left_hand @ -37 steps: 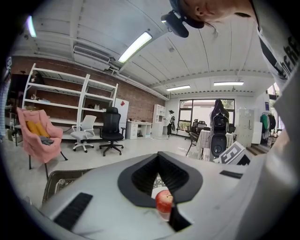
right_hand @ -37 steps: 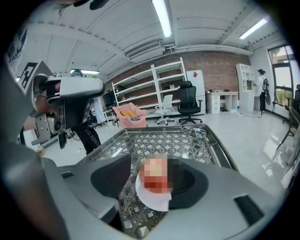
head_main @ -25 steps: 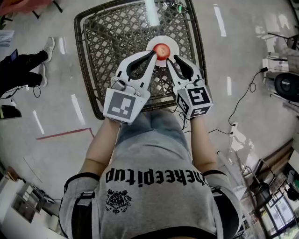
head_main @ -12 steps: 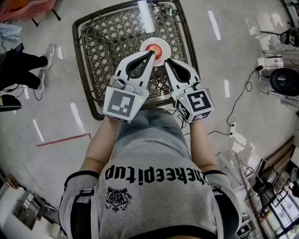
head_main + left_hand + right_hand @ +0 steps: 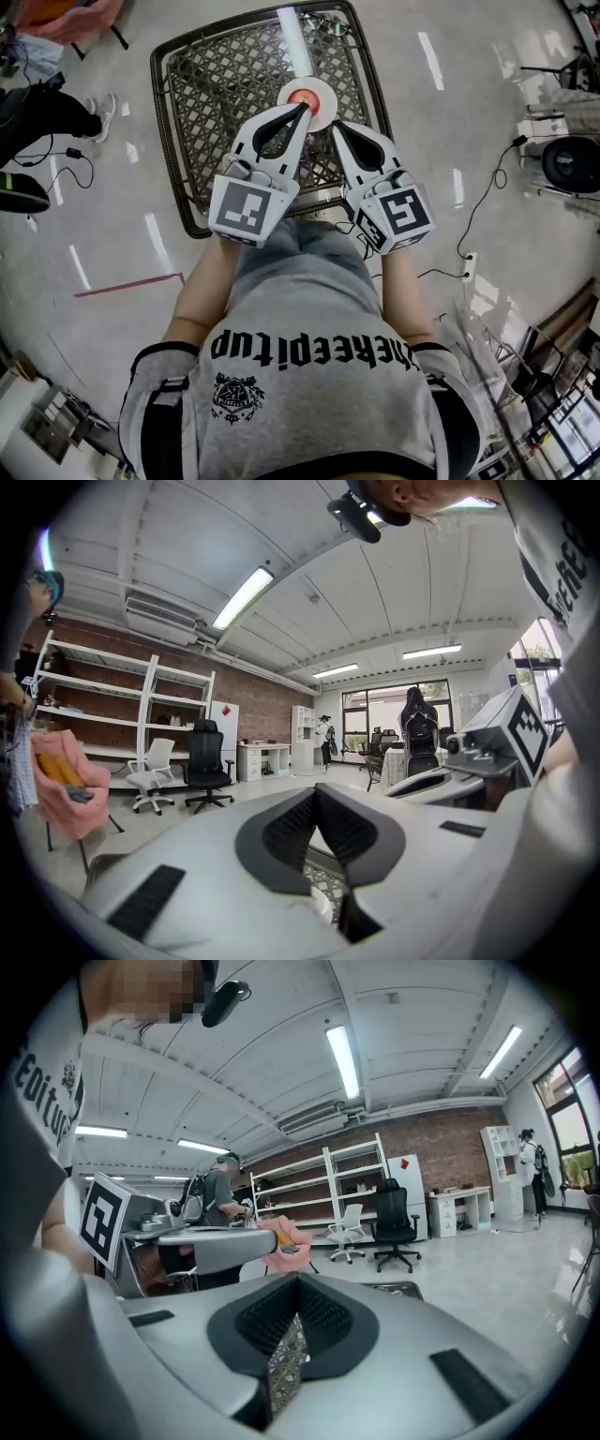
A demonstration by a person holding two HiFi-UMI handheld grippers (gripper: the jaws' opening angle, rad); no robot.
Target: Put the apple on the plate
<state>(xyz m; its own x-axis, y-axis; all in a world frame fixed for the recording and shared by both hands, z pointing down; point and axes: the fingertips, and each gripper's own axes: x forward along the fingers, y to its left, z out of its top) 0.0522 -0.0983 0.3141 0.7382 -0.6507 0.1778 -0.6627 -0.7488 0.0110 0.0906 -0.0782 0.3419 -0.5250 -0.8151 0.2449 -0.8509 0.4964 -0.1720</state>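
Head view: red round apple [image 5: 302,96] sitting on small white round plate [image 5: 320,94], far on dark metal lattice table [image 5: 216,84]. Left grey gripper [image 5: 304,107] tip at plate's near edge, right grey gripper [image 5: 336,127] just right of it. Both off the fruit, presumably since delivery looks done. Left gripper view: jaws together, empty. Right gripper view: jaws just closed, nothing between.

A dark metal lattice tabletop [image 5: 216,103] stood on a pale, glossy floor [image 5: 469,94]. A red tape line [image 5: 131,284] ran across the floor to its left, and a round black device [image 5: 572,167] sat well off to the right. A bystander's dark-trousered leg [image 5: 42,112] showed at the left edge. Across the room stood a black office chair [image 5: 206,771], a white office chair [image 5: 150,778] and white shelves [image 5: 122,700] against a brick wall [image 5: 253,710]. A pink chair [image 5: 61,785] stood nearer.
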